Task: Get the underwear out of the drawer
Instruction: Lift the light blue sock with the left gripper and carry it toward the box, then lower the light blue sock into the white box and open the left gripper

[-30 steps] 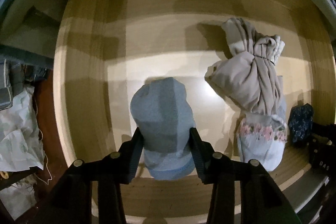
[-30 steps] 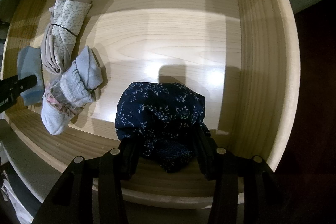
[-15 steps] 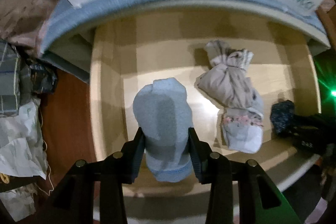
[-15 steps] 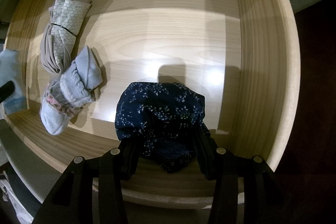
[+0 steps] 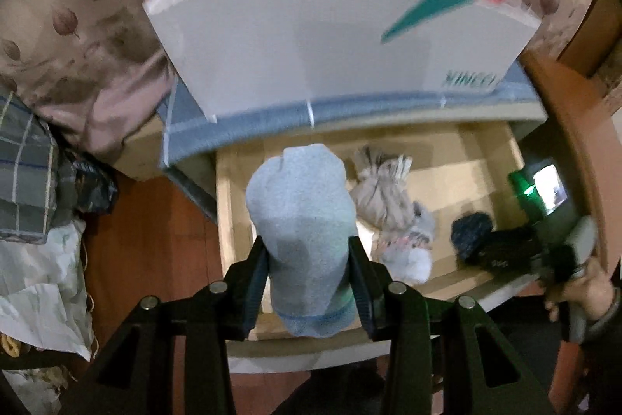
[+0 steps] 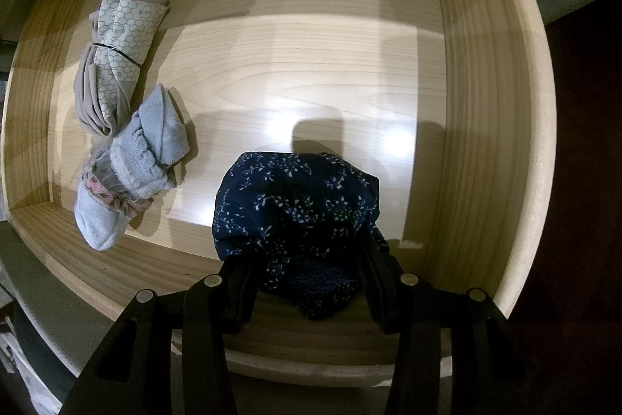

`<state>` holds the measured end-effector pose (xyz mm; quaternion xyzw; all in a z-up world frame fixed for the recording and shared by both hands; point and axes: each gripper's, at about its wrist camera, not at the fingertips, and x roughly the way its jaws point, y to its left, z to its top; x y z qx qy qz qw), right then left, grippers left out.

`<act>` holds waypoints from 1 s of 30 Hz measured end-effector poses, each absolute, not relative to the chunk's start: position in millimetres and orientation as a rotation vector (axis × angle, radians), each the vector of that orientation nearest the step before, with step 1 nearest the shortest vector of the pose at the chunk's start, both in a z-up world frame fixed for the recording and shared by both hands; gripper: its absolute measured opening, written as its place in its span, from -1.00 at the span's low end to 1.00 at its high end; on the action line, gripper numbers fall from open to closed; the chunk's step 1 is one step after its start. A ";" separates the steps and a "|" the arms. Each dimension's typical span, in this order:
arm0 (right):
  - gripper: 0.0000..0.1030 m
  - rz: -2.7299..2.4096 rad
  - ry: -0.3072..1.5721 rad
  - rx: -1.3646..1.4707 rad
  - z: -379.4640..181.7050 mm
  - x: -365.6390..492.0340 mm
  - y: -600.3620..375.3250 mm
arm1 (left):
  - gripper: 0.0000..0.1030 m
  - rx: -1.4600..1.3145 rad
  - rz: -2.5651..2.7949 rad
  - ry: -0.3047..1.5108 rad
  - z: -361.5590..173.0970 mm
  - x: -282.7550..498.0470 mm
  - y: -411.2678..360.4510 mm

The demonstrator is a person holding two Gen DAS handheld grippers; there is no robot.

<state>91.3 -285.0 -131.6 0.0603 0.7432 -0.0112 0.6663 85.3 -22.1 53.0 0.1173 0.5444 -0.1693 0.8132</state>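
Light blue rolled underwear (image 5: 301, 232) clamped in left gripper (image 5: 309, 275), up above the wooden drawer (image 6: 486, 104). Navy floral underwear (image 6: 295, 216) pinched by right gripper (image 6: 307, 282), low inside drawer near front right. Beige roll (image 6: 112, 65) and pale blue lace-trimmed roll (image 6: 128, 174) lie touching on drawer floor, left side.

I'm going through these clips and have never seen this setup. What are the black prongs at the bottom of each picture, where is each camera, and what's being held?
The prongs are hand-held grippers, one per hand, each with a camera looking along its fingers. The left gripper is clamped on a light blue bundle, lifted above the wooden drawer. The right gripper looks down into the drawer and grips a navy floral bundle that sits low in it. A beige bundle and a pale blue lacy bundle lie inside. The person's hand shows in the left view.
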 end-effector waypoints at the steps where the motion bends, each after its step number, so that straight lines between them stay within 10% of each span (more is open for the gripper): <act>1: -0.15 -0.025 1.677 0.137 -131.6 91.2 -285.1 | -0.22 0.247 -0.363 1.143 61.9 85.2 -21.1; 15: -0.15 -0.026 1.678 0.137 -132.0 90.9 -284.8 | -0.22 0.206 -0.329 0.894 174.0 135.8 -21.9; 30: -0.14 -0.020 1.675 0.139 -134.1 92.0 -283.0 | -0.22 0.250 -0.348 0.928 148.6 207.0 -84.3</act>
